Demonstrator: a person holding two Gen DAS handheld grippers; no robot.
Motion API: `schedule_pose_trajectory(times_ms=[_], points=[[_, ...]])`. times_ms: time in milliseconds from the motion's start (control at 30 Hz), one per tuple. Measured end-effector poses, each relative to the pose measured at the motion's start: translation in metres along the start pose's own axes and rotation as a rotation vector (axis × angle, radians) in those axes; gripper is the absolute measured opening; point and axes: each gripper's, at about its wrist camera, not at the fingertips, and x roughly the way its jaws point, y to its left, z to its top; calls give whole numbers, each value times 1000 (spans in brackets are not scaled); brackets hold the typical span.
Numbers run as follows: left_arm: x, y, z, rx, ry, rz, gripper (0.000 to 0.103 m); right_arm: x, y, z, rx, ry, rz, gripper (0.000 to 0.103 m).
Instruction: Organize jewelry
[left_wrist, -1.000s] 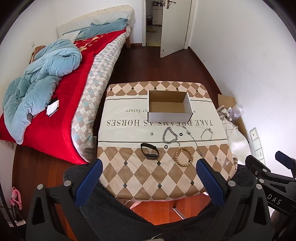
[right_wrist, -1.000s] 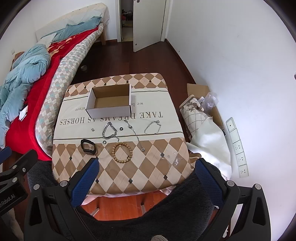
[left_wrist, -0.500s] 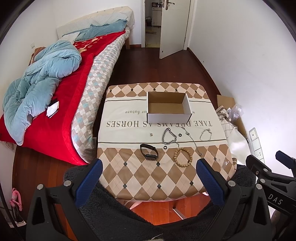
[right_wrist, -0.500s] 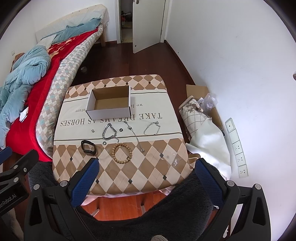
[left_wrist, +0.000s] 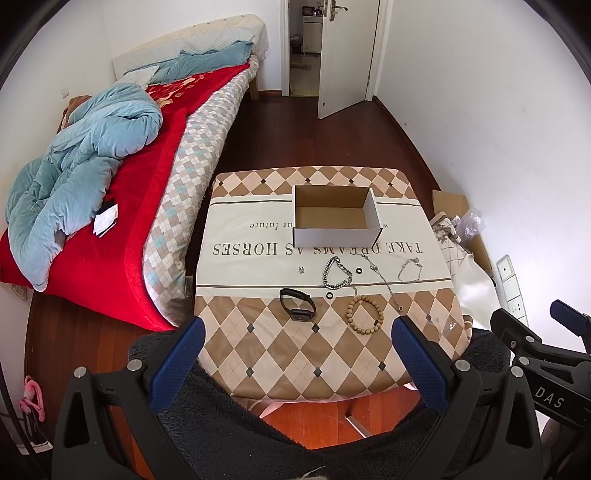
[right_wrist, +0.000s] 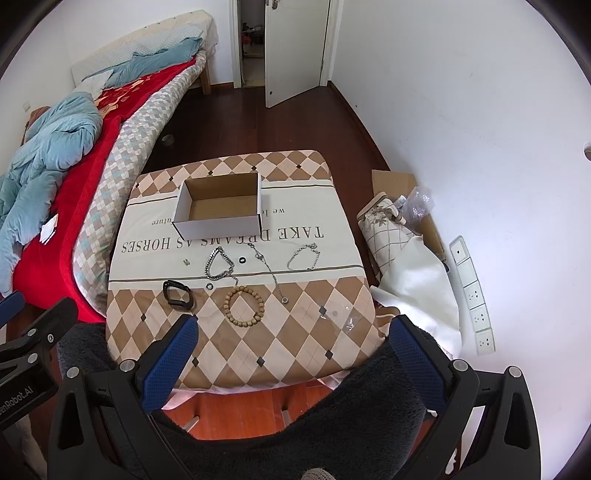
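Observation:
An empty white cardboard box (left_wrist: 336, 216) (right_wrist: 220, 210) stands open on the far half of the clothed table (left_wrist: 258, 354). In front of it lie a black wristband (left_wrist: 297, 304) (right_wrist: 178, 294), a wooden bead bracelet (left_wrist: 364, 315) (right_wrist: 243, 305), a thick silver chain bracelet (left_wrist: 335, 273) (right_wrist: 219, 264), a thin chain necklace (left_wrist: 384, 284) (right_wrist: 269, 271), a thin silver bracelet (left_wrist: 410, 269) (right_wrist: 303, 256) and small black rings (left_wrist: 358, 271). My left gripper (left_wrist: 295, 363) and right gripper (right_wrist: 293, 363) are both open and empty, held above the table's near edge.
A bed (left_wrist: 122, 166) with a red blanket and blue quilt runs along the left. Bags and cardboard (right_wrist: 402, 236) lie on the floor right of the table by the white wall. An open door (left_wrist: 347, 55) is at the back.
Both views have shifted only slightly; the table sits a little lower and farther in the frames. Nothing on the table has moved and both grippers stay open.

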Motion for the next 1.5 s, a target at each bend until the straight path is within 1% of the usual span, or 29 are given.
schedule_pose_trajectory(times_ms=[1200, 1500], points=[[-4, 0, 3, 0, -10, -1, 103, 0, 2, -3, 1, -8, -1, 103], [-4, 1, 6, -1, -23, 2, 103, 0, 0, -3, 6, -11, 3, 103]])
